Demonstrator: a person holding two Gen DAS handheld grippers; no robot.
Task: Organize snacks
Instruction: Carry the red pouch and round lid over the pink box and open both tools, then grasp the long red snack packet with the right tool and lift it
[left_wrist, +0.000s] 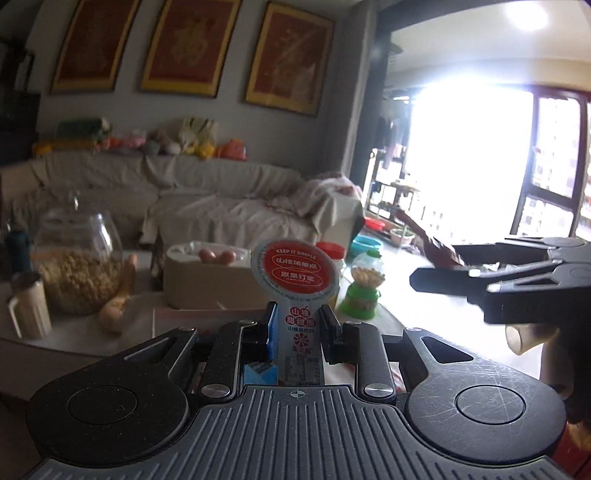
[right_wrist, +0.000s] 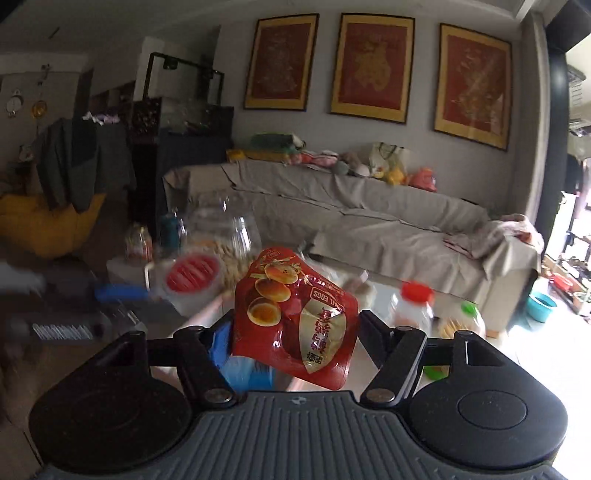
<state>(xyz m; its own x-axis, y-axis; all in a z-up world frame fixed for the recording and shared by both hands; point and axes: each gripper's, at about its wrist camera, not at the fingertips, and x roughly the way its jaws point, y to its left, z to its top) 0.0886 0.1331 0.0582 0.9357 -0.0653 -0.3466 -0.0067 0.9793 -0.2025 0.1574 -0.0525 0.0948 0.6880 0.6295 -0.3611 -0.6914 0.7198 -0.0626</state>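
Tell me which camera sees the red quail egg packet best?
The right wrist view. The red quail egg packet sits close and sharp there, held in the right gripper. The left wrist view shows only that gripper side-on, with a dark red sliver of the packet between its jaws.

Table (left_wrist: 74, 343) with glass jar (left_wrist: 75, 258), box (left_wrist: 199, 284)

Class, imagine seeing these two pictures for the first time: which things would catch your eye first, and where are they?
In the left wrist view, the left gripper pinches a white snack pack with a round red lid, held upright at centre. In the right wrist view, the right gripper clamps a glossy red quail-egg pouch. Behind hang three red-and-gold framed pictures.
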